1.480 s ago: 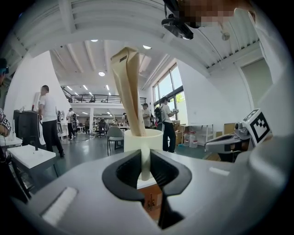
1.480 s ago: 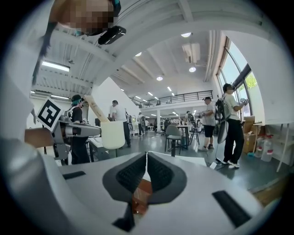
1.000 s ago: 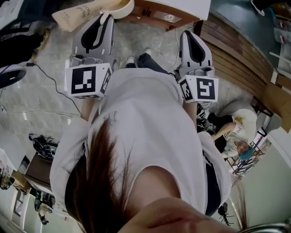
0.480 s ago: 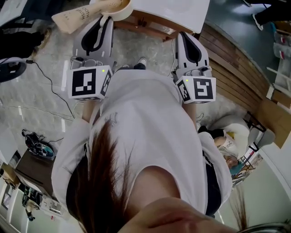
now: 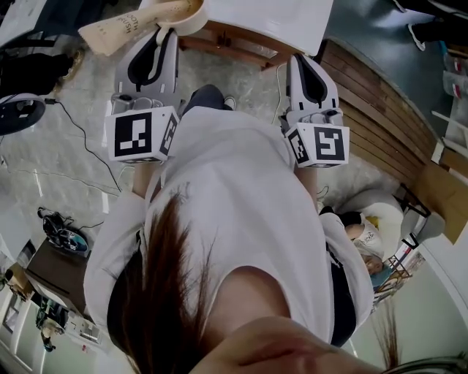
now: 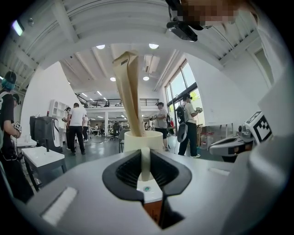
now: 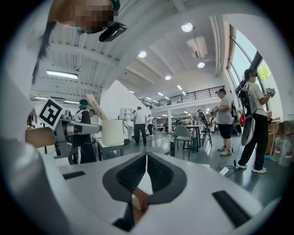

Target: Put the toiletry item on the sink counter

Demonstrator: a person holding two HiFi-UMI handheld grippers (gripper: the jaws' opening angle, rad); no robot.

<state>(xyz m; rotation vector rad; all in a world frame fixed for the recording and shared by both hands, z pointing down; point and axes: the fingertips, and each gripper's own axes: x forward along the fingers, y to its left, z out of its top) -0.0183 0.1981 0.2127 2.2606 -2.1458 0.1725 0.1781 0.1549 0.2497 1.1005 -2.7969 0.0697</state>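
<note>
Tube (image 6: 128,92) looks light and squishy, so the left tool (image 6: 145,155) clamped on its stiff white cap end seems right, holding it up near the bench (image 5: 281,18); right tool (image 7: 146,158) is closed, empty.

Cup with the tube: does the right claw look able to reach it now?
Probably yes. The right claw is empty and shut; only open air lies between it and the cup, which the left claw grips by its rim. It must open first.
</note>
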